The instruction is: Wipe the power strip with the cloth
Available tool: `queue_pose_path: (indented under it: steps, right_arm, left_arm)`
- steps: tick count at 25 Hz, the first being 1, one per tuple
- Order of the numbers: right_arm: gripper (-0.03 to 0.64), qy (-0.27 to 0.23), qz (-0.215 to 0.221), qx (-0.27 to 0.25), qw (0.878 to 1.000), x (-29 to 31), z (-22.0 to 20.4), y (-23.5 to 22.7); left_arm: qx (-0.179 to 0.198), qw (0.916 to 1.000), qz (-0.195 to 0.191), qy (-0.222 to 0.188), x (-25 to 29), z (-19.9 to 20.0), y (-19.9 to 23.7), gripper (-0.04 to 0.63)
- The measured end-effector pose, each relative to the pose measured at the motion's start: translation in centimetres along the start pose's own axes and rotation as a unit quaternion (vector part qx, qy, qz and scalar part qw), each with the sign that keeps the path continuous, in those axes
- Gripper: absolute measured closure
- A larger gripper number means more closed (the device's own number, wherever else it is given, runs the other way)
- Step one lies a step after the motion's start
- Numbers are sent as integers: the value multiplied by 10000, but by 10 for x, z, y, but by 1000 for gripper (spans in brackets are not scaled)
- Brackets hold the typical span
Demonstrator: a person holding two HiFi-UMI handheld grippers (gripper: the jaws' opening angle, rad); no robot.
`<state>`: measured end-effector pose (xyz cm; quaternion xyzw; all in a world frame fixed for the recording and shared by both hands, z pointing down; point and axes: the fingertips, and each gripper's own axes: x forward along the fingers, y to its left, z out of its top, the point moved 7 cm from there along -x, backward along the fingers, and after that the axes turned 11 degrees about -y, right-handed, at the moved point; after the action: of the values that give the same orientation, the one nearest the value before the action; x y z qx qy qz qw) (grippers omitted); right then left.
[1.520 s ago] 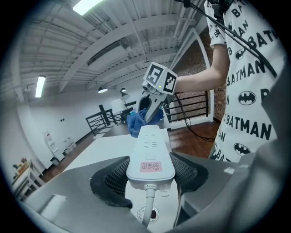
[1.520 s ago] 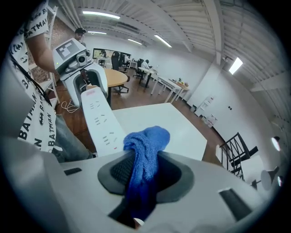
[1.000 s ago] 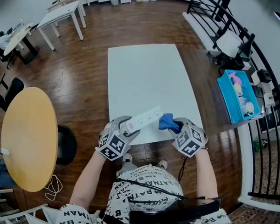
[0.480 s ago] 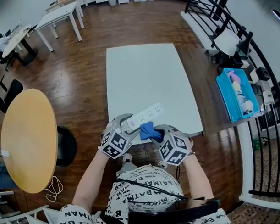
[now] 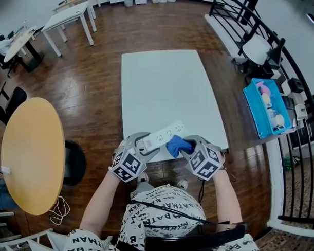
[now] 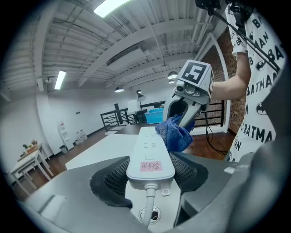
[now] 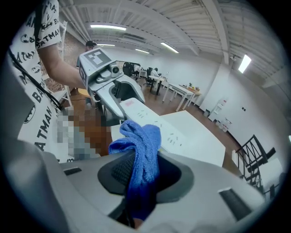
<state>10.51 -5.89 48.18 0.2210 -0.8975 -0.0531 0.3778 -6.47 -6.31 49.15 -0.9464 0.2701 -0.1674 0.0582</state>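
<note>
The left gripper [image 5: 140,142] is clamping its fingers around the cord end of a long white plastic power strip [image 5: 164,134], above the white rectangular desk's [image 5: 163,81] near edge. The right gripper [image 7: 143,177] is pinching a blue terry cloth [image 5: 178,146] against the strip's right half.

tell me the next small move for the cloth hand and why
Probably slide the cloth along the power strip toward its far, free end. The left gripper clamps the strip at its cord end, and the right gripper pinches the cloth, which seems to rest against the strip's middle, with the far outlets just ahead.
</note>
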Motion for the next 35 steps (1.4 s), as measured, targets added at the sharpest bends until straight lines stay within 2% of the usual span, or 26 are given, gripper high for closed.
queue_pose_path:
  steps: [8, 13, 20, 26, 28, 33, 35]
  right_arm:
    - [495, 333, -353, 77, 9988, -14, -23, -22]
    - [495, 585, -599, 3, 9965, -20, -35, -39]
    - [495, 882, -712, -517, 9922, -17, -32, -49]
    - [495, 797, -785, -620, 9918, -13, -26, -53]
    - [495, 705, -836, -572, 9924, -14, -22, -57]
    - [495, 653, -1093, -597, 9901, -26, -18, -74]
    - [495, 631, -1010, -750, 9900, -28, -14, -77]
  left_arm:
    - [-2, 9999, -93, -129, -12, 3, -4, 316]
    - [111, 9994, -284, -189, -18, 7, -10, 316]
    - [395, 9971, -632, -173, -19, 12, -24, 316]
    - [537, 9939, -952, -153, -22, 14, -30, 316]
    - [652, 9930, -981, -79, -19, 13, -36, 316]
    - [634, 9926, -1035, -64, -17, 10, -38, 316]
    - [724, 9907, -1152, -39, -16, 10, -40, 316]
